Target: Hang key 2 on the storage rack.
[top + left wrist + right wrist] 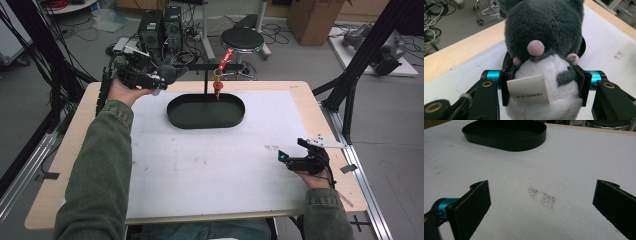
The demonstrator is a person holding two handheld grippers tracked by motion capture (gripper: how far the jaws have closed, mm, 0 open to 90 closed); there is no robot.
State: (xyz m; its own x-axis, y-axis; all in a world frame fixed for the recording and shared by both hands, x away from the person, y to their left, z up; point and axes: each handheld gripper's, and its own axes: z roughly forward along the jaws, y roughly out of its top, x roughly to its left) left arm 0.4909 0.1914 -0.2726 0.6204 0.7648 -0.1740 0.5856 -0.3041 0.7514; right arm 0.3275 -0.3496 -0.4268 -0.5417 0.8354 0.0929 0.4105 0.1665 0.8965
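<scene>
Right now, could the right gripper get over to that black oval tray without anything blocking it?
Probably yes. The right gripper is open and holds nothing, and bare white mat lies between it and the black oval tray. The left gripper, clamped on the plush toy, is off to the tray's other side.

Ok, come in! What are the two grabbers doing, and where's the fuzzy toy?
Left gripper shut on plush toy, held up by the table's far left corner. Right gripper open, empty, low over white mat. Black tray empty, path clear.
</scene>
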